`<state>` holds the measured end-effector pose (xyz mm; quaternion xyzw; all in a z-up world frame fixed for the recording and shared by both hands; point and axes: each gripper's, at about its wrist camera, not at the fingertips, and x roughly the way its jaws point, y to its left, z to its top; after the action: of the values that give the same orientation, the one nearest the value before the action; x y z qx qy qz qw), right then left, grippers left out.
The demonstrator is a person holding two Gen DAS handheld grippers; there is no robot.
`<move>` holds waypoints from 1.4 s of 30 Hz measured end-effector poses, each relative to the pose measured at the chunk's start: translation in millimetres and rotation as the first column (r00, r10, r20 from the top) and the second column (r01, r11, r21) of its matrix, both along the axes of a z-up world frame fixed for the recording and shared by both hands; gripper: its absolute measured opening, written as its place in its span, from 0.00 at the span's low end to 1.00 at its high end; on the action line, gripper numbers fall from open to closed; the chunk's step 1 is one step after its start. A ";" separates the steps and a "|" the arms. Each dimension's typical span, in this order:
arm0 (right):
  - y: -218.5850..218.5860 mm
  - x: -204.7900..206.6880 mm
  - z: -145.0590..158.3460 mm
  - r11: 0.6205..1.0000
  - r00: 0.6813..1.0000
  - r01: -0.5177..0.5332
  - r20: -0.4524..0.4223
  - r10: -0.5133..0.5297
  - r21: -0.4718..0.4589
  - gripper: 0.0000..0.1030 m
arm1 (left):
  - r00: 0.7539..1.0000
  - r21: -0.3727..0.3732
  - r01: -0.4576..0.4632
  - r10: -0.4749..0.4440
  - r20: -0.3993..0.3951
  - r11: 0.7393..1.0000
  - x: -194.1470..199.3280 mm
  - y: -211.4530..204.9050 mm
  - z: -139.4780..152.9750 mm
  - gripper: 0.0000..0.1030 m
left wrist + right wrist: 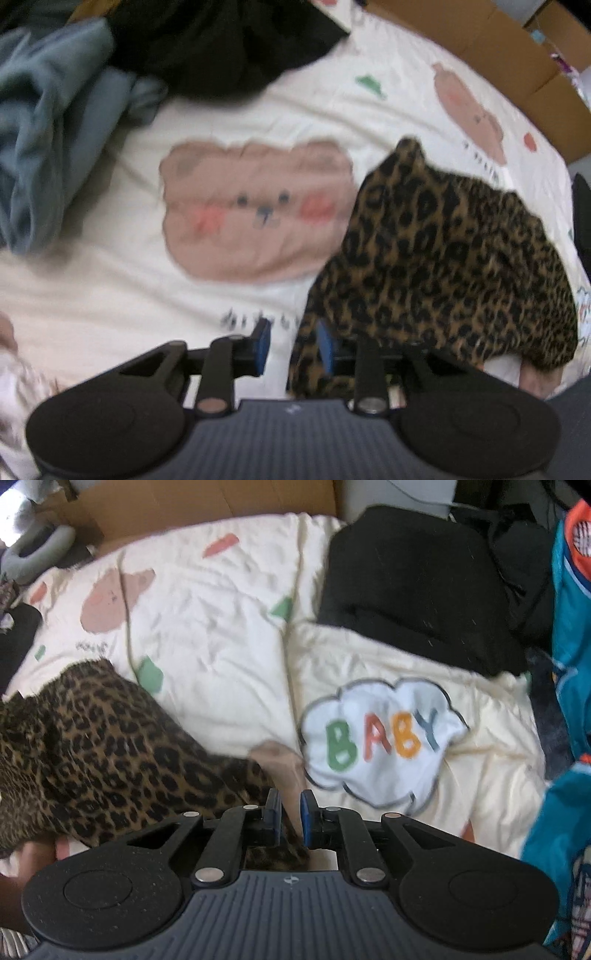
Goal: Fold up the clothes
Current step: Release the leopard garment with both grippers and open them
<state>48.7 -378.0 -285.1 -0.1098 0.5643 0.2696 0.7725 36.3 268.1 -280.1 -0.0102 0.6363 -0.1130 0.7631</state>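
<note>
Leopard-print garment (443,258) lies bunched at lower right of left view, on the bear-print quilt (110,295). Left gripper (293,343) spread, cloth edge draped over one finger. Right gripper (291,819) narrowly parted, nothing visibly pinched. Risk: the released fold slumps, or that finger snags the hem.

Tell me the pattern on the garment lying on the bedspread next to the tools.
Leopard print, black spots on tan-brown: the garment shows best in the left wrist view.
</note>
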 end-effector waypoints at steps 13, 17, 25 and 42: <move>72.2 26.4 -2.2 0.987 0.996 -0.089 0.039 0.084 0.133 0.24 | 0.988 -0.068 0.082 -0.073 0.135 0.994 70.8 -55.6 7.4 0.41; 96.5 29.0 -5.5 0.978 0.990 -0.138 0.047 0.132 0.156 0.24 | 0.980 -0.092 0.119 -0.103 0.168 0.989 88.8 -80.8 3.6 0.43; 142.7 26.6 -23.2 0.960 0.977 -0.215 0.029 0.213 0.180 0.24 | 0.966 -0.107 0.205 -0.183 0.181 0.973 111.5 -127.2 -19.5 0.52; 224.9 26.0 -63.2 0.917 0.937 -0.341 -0.011 0.350 0.206 0.28 | 0.953 -0.059 0.296 -0.291 0.089 0.953 113.3 -129.5 -68.4 0.19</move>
<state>74.8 -153.1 -348.2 -0.1229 0.5242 0.4597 0.7062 149.6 138.6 -348.5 0.0618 0.5956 -0.2481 0.7615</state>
